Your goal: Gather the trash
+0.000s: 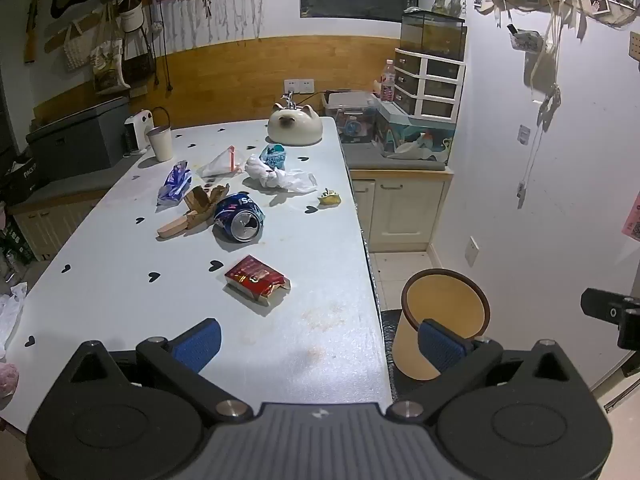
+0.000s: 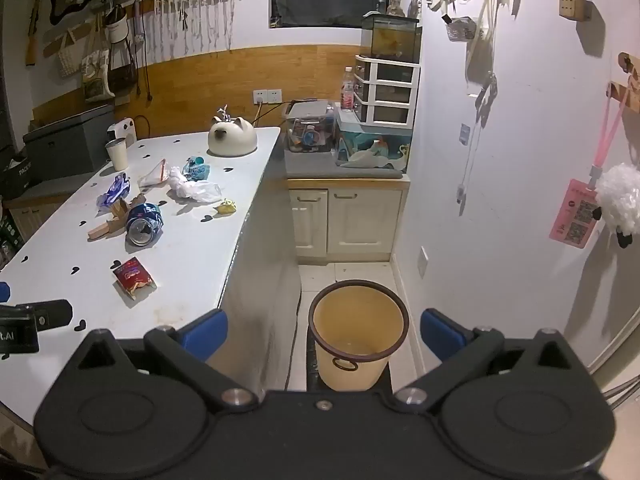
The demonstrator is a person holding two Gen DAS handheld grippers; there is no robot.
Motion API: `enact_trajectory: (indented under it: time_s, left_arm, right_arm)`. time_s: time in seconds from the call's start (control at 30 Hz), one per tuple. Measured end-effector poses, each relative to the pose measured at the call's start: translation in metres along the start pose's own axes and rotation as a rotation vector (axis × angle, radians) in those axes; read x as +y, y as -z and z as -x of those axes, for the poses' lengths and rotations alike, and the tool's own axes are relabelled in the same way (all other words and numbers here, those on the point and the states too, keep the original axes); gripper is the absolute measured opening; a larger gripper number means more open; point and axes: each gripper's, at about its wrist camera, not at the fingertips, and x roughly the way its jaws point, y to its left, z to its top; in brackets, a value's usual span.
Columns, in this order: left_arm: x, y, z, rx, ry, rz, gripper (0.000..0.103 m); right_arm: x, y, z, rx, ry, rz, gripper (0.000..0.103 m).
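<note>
Trash lies scattered on a white table (image 1: 120, 300): a red packet (image 1: 256, 280) (image 2: 134, 276) nearest me, a crushed blue can (image 1: 239, 216) (image 2: 145, 224), brown cardboard scraps (image 1: 196, 208), a purple wrapper (image 1: 174, 182), crumpled white plastic (image 1: 276, 176) (image 2: 194, 188), a teal wrapper (image 1: 274, 156) and a small yellow scrap (image 1: 329, 199) (image 2: 225, 208). A tan bin (image 1: 444, 320) (image 2: 358, 332) stands on the floor right of the table. My left gripper (image 1: 320, 340) hangs open over the table's near edge. My right gripper (image 2: 324, 332) is open above the bin, holding nothing.
A white cup (image 1: 161, 142) and a cat-shaped ceramic pot (image 1: 295, 126) stand at the table's far end. Cream cabinets (image 2: 348, 224) with storage boxes and a drawer unit (image 2: 386, 90) fill the back corner. A wall (image 2: 520, 200) closes the right side.
</note>
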Motion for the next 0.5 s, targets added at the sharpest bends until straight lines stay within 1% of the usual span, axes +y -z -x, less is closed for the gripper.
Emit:
enact_trajectory:
  time_s: [0.5]
  left_arm:
    - [0.0001,0.0001,-0.0001,-0.005,-0.002,-0.001,0.103]
  right_arm:
    - [-0.0007,-0.0023,-0.0020,-0.003,-0.002,-0.001,0.103]
